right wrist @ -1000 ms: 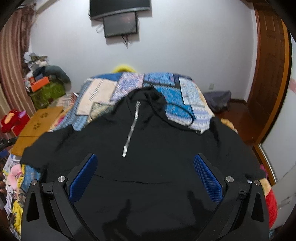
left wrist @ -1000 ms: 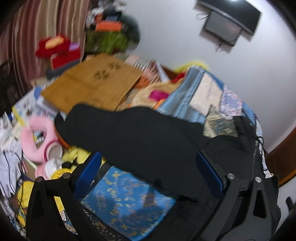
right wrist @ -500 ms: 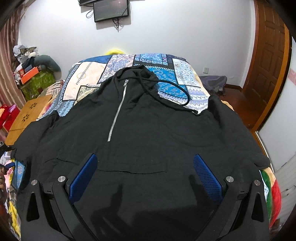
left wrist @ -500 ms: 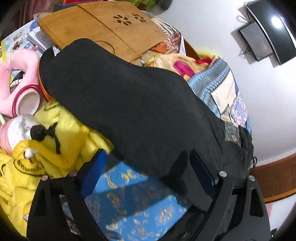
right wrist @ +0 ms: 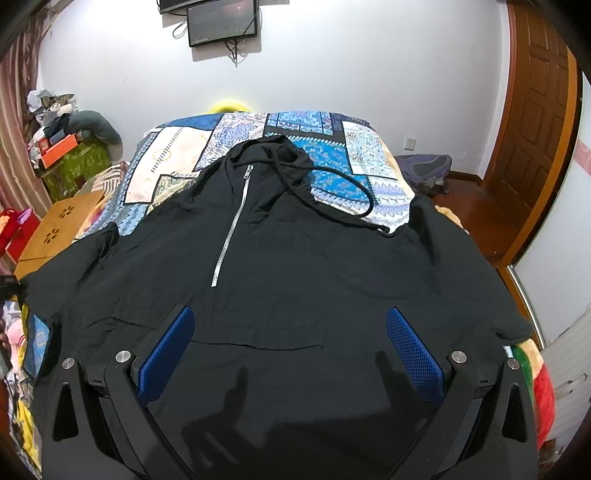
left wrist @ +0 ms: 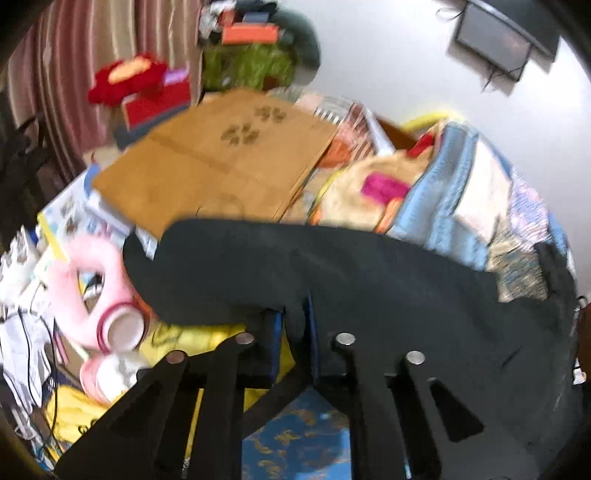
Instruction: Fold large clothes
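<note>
Left wrist view: the camera sits behind the left gripper [left wrist: 293,321] and looks forward and steeply down along its fingers, close over the edge of the black hoodie [left wrist: 332,266]. It faces across the bed [left wrist: 461,192] toward a striped curtain [left wrist: 74,55] and a wall-mounted screen [left wrist: 495,37]. The frame is blurred, so finer detail is probably unreliable.

Right wrist view: the camera sits behind the right gripper [right wrist: 290,347], angled down, near the hem of the hoodie [right wrist: 295,258], facing lengthwise up the bed [right wrist: 314,129] to the screen [right wrist: 221,20] and a wooden door [right wrist: 535,122].

Shared ground: hoodie, bed, screen, and the wooden board [left wrist: 221,162] [right wrist: 55,229] beside the bed.
</note>
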`<state>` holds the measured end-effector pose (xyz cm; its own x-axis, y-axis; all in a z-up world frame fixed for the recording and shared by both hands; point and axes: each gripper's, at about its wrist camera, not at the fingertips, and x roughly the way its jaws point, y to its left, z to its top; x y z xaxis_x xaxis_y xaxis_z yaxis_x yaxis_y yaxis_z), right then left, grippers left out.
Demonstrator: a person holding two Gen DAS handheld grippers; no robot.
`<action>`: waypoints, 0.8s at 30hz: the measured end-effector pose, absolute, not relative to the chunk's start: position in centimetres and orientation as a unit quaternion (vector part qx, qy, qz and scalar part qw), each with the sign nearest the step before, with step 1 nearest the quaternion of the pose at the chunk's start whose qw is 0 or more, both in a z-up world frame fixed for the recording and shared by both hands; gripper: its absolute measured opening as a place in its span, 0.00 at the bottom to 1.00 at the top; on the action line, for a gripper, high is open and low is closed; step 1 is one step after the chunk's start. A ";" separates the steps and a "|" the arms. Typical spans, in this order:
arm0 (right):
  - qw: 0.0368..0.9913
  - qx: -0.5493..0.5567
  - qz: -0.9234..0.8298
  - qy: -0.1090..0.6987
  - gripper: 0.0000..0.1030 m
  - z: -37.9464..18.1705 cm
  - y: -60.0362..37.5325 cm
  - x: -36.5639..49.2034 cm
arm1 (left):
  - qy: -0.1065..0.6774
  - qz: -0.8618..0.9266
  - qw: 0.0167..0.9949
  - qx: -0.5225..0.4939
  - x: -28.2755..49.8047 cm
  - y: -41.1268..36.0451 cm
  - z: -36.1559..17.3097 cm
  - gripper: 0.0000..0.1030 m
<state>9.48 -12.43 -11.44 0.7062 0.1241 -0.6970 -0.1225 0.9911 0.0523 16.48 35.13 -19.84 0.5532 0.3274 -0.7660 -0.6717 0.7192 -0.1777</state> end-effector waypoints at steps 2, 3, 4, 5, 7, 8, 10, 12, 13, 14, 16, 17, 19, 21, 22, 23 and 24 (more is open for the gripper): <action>0.926 -0.002 0.065 0.373 1.00 -11.2 -12.6 9.5 | 0.344 0.285 0.865 -0.229 16.9 34.4 -17.3 0.07; 0.926 -0.002 0.065 0.371 1.00 -11.1 -12.6 9.5 | 0.334 0.279 0.871 -0.228 17.1 34.0 -16.4 0.06; 0.927 -0.003 0.066 0.370 1.00 -10.9 -12.7 9.6 | 0.320 0.266 0.881 -0.225 17.3 33.2 -15.0 0.06; 0.927 -0.003 0.067 0.369 1.00 -10.9 -12.8 9.6 | 0.310 0.256 0.888 -0.222 17.5 32.6 -13.9 0.06; 0.925 0.001 0.074 0.372 1.00 -10.8 -13.0 9.7 | 0.294 0.225 0.906 -0.207 18.2 30.6 -11.8 0.06; 0.924 0.004 0.077 0.376 1.00 -10.9 -13.1 9.8 | 0.285 0.204 0.916 -0.195 18.6 29.1 -10.5 0.06; 0.920 0.009 0.081 0.382 1.00 -11.1 -13.3 9.9 | 0.276 0.169 0.929 -0.181 19.5 26.6 -8.9 0.06; 0.919 0.010 0.085 0.386 1.00 -11.4 -13.5 9.7 | 0.273 0.130 0.938 -0.169 20.2 23.9 -7.8 0.06; 0.918 0.009 0.085 0.387 1.00 -11.4 -13.6 9.6 | 0.274 0.109 0.941 -0.165 20.6 22.4 -7.4 0.06; 0.918 0.006 0.085 0.388 1.00 -11.4 -13.7 9.6 | 0.275 0.087 0.943 -0.164 21.0 21.1 -7.2 0.05; 0.918 0.000 0.086 0.388 1.00 -11.4 -13.9 9.4 | 0.285 0.049 0.943 -0.164 22.0 18.6 -7.1 0.05; 0.918 -0.005 0.087 0.387 1.00 -11.4 -14.0 9.4 | 0.294 0.030 0.942 -0.162 22.5 17.3 -7.3 0.05; 0.918 -0.010 0.089 0.386 1.00 -11.4 -14.3 9.2 | 0.313 0.003 0.936 -0.158 23.4 15.0 -7.9 0.05; 0.918 -0.019 0.090 0.386 1.00 -11.4 -14.6 9.1 | 0.333 -0.019 0.930 -0.154 24.2 13.0 -8.9 0.05; 0.918 -0.022 0.090 0.386 1.00 -11.4 -14.7 9.2 | 0.347 -0.033 0.925 -0.149 24.6 11.6 -9.6 0.05; 0.918 -0.027 0.090 0.386 1.00 -11.5 -14.8 9.1 | 0.356 -0.042 0.922 -0.145 24.8 10.6 -10.2 0.05; 0.918 -0.031 0.091 0.386 1.00 -11.5 -15.0 9.1 | 0.369 -0.054 0.917 -0.139 25.0 9.3 -11.0 0.05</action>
<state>9.08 -14.97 -11.52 0.6857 0.1425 -0.7138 -0.1900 0.9817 0.0134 25.04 9.26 -11.00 0.7213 -0.2019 -0.6625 -0.0038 0.9554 -0.2953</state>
